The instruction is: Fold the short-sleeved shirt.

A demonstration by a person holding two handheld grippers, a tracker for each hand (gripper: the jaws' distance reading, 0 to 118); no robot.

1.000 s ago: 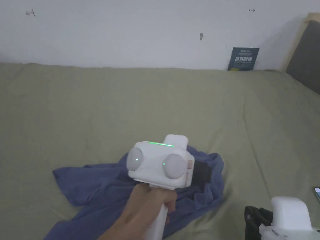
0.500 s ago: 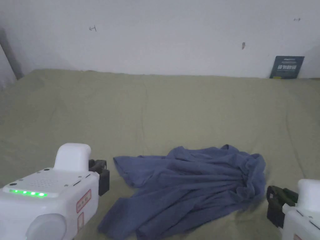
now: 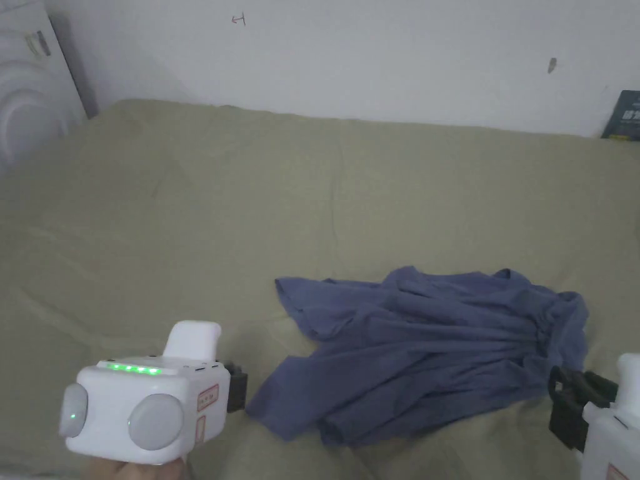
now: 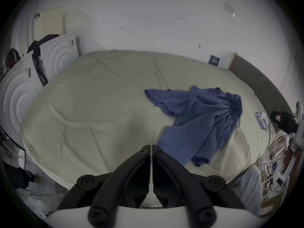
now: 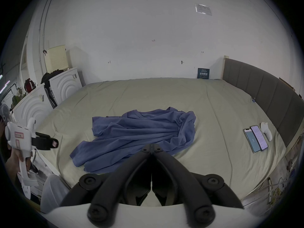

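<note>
In the head view, the blue shirt (image 3: 431,350) lies crumpled on the olive bed (image 3: 250,206), with the left gripper (image 3: 236,387) just off its left edge and the right gripper (image 3: 565,406) at its right edge, neither touching it. In the left gripper view, the jaws meet, holding nothing, the shirt (image 4: 202,121) ahead to the right. In the right gripper view, the jaws are likewise pressed together and empty, over the shirt's (image 5: 139,136) near edge; two phones (image 5: 255,138) lie to the right.

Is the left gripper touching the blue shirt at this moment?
Apart. In the right gripper view, the left gripper sits off to the side, with bare bed sheet between its closed jaws and the shirt.
</note>
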